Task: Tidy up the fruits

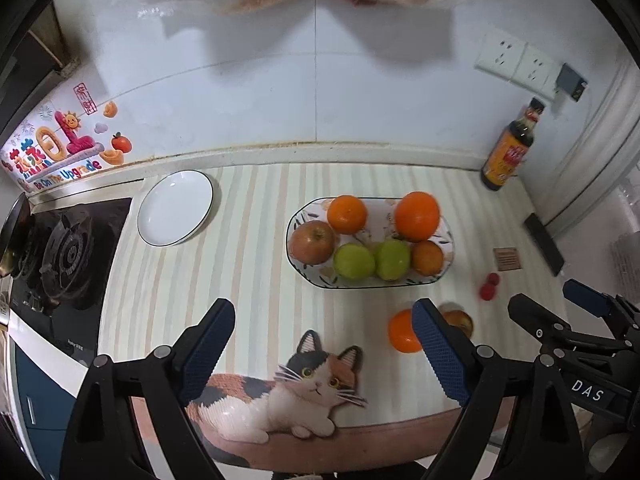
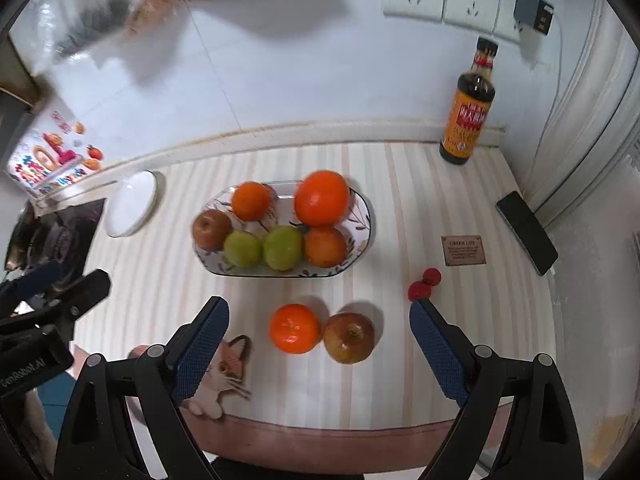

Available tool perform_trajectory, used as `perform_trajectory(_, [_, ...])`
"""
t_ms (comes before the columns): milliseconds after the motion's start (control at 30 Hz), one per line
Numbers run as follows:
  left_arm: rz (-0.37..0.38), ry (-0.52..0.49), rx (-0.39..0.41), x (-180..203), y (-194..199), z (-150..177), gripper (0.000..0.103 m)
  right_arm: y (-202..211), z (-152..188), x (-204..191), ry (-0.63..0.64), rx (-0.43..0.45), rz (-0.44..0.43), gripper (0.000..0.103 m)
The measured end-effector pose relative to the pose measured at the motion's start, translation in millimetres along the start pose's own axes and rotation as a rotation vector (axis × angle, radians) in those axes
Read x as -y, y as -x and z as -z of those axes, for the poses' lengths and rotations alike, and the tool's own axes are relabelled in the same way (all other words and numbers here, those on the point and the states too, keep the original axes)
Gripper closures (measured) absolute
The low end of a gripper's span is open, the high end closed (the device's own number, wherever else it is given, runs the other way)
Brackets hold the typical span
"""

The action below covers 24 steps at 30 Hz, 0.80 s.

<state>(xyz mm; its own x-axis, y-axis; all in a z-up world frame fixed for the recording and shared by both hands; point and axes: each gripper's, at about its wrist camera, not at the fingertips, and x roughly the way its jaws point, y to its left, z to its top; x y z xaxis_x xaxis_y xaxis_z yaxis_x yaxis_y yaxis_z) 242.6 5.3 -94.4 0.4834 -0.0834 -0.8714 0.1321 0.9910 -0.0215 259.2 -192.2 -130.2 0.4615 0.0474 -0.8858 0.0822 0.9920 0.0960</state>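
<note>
A patterned oval dish (image 2: 362, 216) (image 1: 448, 240) on the striped mat holds several fruits: oranges, two green ones (image 2: 282, 248) and a reddish apple (image 2: 211, 229). In front of it a loose orange (image 2: 295, 328) and a brownish apple (image 2: 349, 337) lie side by side on the mat. Two small red fruits (image 2: 425, 283) sit to the right. My right gripper (image 2: 319, 354) hangs open above the loose pair, nothing between its fingers. My left gripper (image 1: 323, 354) is open too, empty, above the cat picture; its right finger hides part of the loose orange (image 1: 402, 332).
An empty white plate (image 1: 175, 208) sits at the back left beside a gas hob (image 1: 68, 256). A dark sauce bottle (image 2: 468, 108) stands at the back right wall. A black phone (image 2: 527, 232) and a small brown card (image 2: 463, 250) lie at the right. A plastic bag hangs overhead.
</note>
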Motion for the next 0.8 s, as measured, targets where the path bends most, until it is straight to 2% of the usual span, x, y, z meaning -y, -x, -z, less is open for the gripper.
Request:
perform_trajectory(400, [0.028, 0.018, 0.097, 4.0, 65.9, 11.5, 0.012, 78.0, 14.3, -5.4, 0.021, 0.109, -0.039, 0.009])
perform_trajectory(600, [0.029, 0.015, 0.128, 7.4, 84.5, 14.5, 0.012, 95.3, 18.6, -6.4, 0.027, 0.131, -0.054, 0.009])
perform_trajectory(800, [0.026, 0.015, 0.122, 8.5, 84.2, 15.3, 0.013, 96.3, 17.6, -1.5, 0.008, 0.131, -0.067, 0.008])
